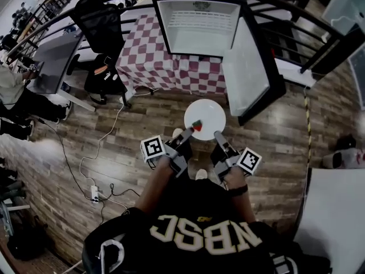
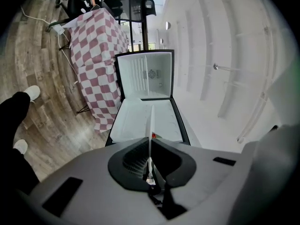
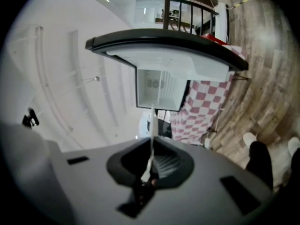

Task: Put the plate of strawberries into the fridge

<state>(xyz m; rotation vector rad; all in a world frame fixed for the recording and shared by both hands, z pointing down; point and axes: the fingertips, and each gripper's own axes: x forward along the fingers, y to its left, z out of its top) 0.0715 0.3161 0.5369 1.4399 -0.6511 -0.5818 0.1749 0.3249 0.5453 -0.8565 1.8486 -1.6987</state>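
A round white plate (image 1: 208,114) hangs above the wooden floor in front of me. A red strawberry (image 1: 197,125) lies near its near edge. My left gripper (image 1: 186,135) is shut on the plate's near-left rim, and my right gripper (image 1: 218,136) is shut on its near-right rim. In the left gripper view the plate (image 2: 151,125) shows edge-on as a thin white line between the dark pads of the left gripper (image 2: 150,170), with the strawberry (image 2: 153,135) just beside it. The right gripper (image 3: 150,168) likewise pinches the plate's edge (image 3: 152,135). The small fridge (image 1: 197,24) stands ahead with its door (image 1: 251,67) swung open to the right.
The fridge sits on a table with a red-and-white checked cloth (image 1: 154,61). A black office chair (image 1: 102,27) and a desk stand to the left. Cables and a power strip (image 1: 94,194) lie on the floor. A dark railing (image 1: 296,21) curves behind; a white surface (image 1: 336,210) lies at the lower right.
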